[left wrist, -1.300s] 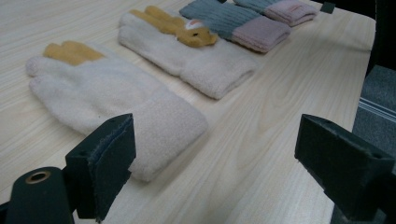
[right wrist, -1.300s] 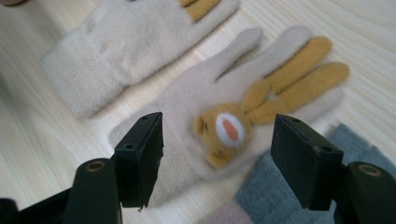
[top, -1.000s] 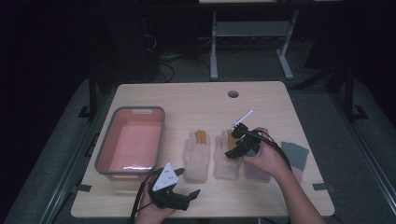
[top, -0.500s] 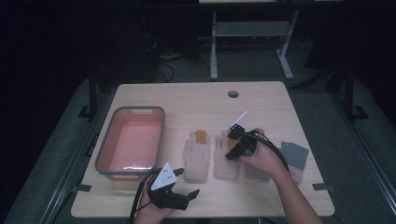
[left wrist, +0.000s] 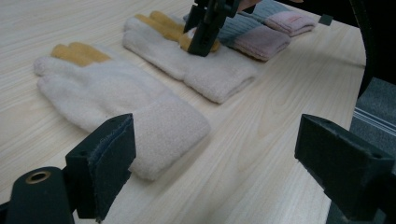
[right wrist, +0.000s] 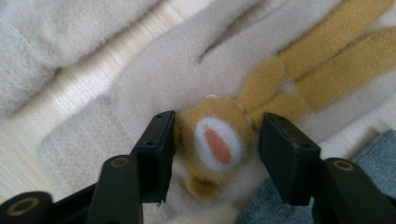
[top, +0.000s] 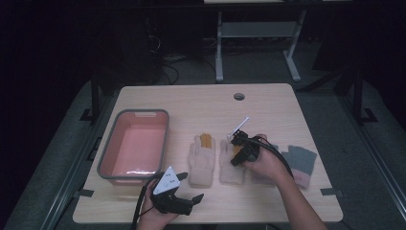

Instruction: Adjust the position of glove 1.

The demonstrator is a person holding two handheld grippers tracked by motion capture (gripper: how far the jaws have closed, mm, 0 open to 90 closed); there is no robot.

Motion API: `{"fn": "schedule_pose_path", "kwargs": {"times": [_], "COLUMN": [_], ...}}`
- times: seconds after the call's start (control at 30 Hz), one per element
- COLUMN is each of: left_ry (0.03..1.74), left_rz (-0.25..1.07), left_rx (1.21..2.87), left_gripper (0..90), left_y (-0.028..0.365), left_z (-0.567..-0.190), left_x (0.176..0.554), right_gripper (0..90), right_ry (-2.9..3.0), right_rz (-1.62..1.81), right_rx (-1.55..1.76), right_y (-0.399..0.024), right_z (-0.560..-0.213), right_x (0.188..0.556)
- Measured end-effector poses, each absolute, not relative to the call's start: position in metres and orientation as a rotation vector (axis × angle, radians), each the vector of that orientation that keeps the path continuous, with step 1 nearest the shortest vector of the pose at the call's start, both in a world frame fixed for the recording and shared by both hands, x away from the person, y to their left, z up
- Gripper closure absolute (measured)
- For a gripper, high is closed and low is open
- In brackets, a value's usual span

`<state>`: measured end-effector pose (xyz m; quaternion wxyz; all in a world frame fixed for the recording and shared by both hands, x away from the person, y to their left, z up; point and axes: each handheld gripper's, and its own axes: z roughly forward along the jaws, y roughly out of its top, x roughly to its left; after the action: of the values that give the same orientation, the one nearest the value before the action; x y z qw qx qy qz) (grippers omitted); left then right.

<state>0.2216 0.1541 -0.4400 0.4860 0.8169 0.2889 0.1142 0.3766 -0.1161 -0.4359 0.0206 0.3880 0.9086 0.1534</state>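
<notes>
Gloves lie flat on the tabletop (top: 268, 103). The right claw (right wrist: 215, 140) points down onto the right cream glove (top: 231, 163), its jaws just closing around a tan, rabbit-like patch (right wrist: 219, 140); the left pad touches, the right stands slightly off. The left claw (left wrist: 219, 168) rests wide apart, holding nothing, near the left cream glove (left wrist: 116, 100).

The room is dim: beyond the table (top: 268, 103) everything sinks into near black, while the tabletop catches soft overhead light. The pink tub (top: 134, 145) left of the cream gloves (top: 201, 160) shows a pale glare. Close up, the right tool's (right wrist: 217, 140) jaws and the glove beneath look soft, slightly blurred.
</notes>
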Motion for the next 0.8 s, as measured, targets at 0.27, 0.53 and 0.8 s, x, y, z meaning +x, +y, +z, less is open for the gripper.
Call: {"fn": "schedule_pose_path", "kwargs": {"times": [0.27,0.53,0.8], "left_ry": [0.7,0.708,0.708], "left_rz": [0.278,0.274,0.276], "left_rx": [1.99,1.984,1.98], "left_gripper": [12.6,12.6,12.7], "left_y": [0.154,0.155,0.157], "left_z": [-0.44,-0.44,-0.438], "left_x": [0.221,0.222,0.221], "right_gripper": [54.6,60.8,62.2], "right_ry": [2.811,2.801,2.788], "right_rz": [0.451,0.471,0.51], "right_rx": [1.199,1.221,1.231], "right_y": [-0.114,-0.117,-0.119], "right_z": [-0.436,-0.433,-0.422], "right_x": [0.374,0.373,0.369]}}
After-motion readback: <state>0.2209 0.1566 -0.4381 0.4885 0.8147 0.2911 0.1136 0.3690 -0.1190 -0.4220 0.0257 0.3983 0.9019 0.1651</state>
